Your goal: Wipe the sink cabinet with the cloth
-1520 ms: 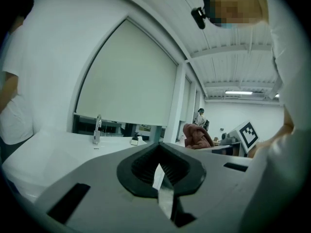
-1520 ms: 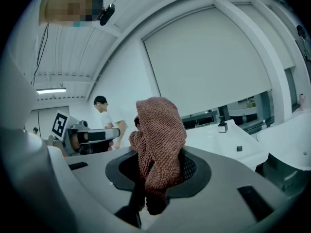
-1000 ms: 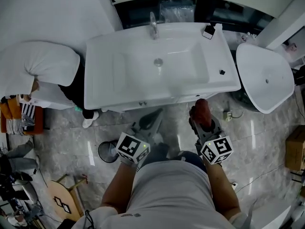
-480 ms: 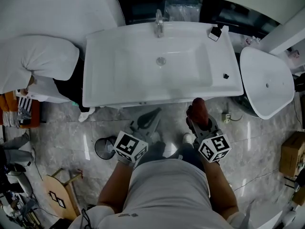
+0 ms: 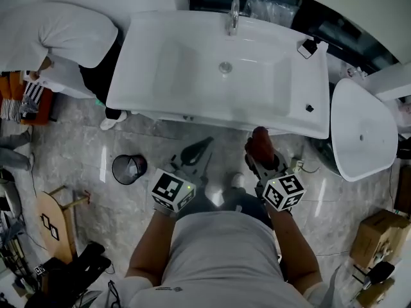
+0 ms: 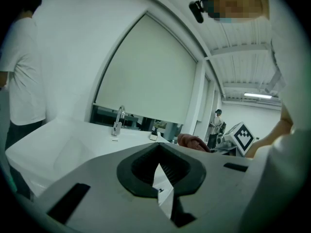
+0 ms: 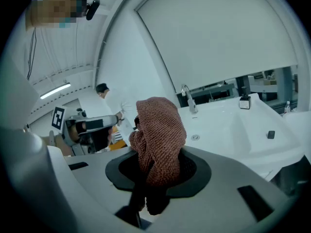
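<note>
My right gripper (image 5: 261, 154) is closed on the cloth (image 5: 259, 141), a reddish-brown knitted piece. In the right gripper view the cloth stands up between the two jaws as a bunched lump and hangs down a little below them. My left gripper (image 5: 196, 151) has its jaws together, with only a thin slit between the tips and nothing inside.

From the head view the sink cabinet (image 5: 160, 76) is at 12 o'clock from me, white, with the faucet (image 5: 233, 13) at its far edge and the drain (image 5: 225, 67) in the middle of the basin. The cloth is just beside the front edge of the cabinet, toward its right part; I cannot tell if it touches.

A small black bin (image 5: 129, 169) stands on the marble floor at 9 o'clock from the left gripper. A second white basin (image 5: 361, 128) is at 2 o'clock, and a person in white (image 5: 61, 34) is at 10 o'clock.
</note>
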{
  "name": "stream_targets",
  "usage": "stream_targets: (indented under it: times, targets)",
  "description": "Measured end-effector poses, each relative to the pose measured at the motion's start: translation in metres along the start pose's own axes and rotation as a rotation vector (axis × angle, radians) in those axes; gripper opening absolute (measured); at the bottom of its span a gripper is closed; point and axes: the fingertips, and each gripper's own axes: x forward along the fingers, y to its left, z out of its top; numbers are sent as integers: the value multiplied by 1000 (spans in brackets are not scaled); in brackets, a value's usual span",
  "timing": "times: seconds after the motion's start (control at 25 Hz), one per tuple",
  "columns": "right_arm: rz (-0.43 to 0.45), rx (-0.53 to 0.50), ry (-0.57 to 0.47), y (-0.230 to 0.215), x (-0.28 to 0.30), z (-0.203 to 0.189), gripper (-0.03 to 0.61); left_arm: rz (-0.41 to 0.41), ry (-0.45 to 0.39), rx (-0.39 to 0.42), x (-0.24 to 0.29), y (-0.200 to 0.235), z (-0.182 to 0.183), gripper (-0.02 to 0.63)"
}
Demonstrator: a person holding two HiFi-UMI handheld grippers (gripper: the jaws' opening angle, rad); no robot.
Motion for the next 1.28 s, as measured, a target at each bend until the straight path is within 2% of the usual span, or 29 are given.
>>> stream_targets:
  times: [0.44, 0.68, 0.88, 1.16, 1.28]
  targets:
    - [179, 28, 269, -36, 21, -108, 121, 239, -10, -84, -25, -14, -79, 11]
    - [208, 100, 383, -69, 42, -166, 121, 357, -10, -138, -37, -15, -129, 11]
    - [168, 228, 419, -97, 59, -198, 121, 406, 2, -191, -44, -19, -162, 11]
    - [77, 327, 386, -117, 86, -215, 121, 411, 24, -232, -74, -19, -185, 11]
    - [20, 355, 349, -133, 100, -218, 121, 389, 33, -223, -87, -18, -191, 11]
